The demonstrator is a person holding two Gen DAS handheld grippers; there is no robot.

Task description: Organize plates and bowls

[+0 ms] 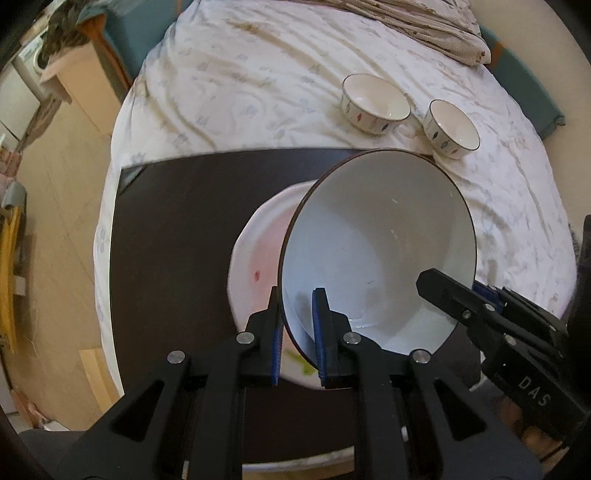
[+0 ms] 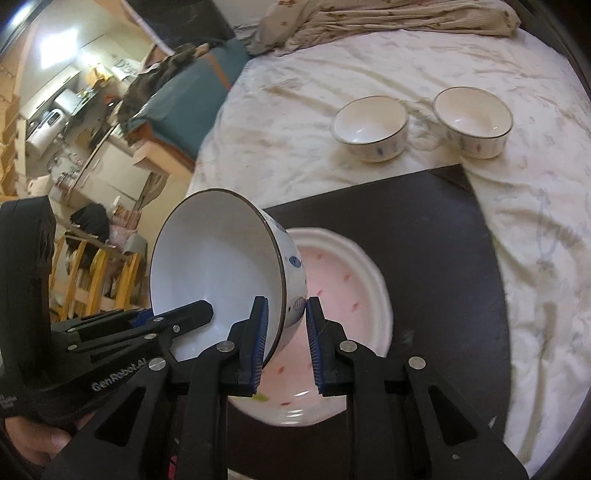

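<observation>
A large white bowl [image 1: 376, 251] with a dark rim hangs tilted above a pink patterned plate [image 1: 255, 258]. My left gripper [image 1: 297, 332] is shut on the bowl's near-left rim, one pad inside and one outside. My right gripper [image 1: 469, 291] clamps the opposite rim. In the right wrist view the bowl [image 2: 214, 258] shows fish marks on its outer wall, and my right gripper [image 2: 285, 314] straddles that wall, with the left gripper [image 2: 173, 314] on the far rim. The plate [image 2: 343, 288] lies on a dark board [image 2: 424, 229]. Two small white bowls [image 2: 369, 127] [image 2: 472, 122] stand beyond the board.
The dark board [image 1: 177, 240] lies on a bed with a wrinkled white sheet [image 1: 258, 74]. The small bowls [image 1: 375, 103] [image 1: 450, 127] sit side by side on the sheet. A bunched beige blanket [image 2: 369, 18] lies at the far end. Floor and furniture are to the left.
</observation>
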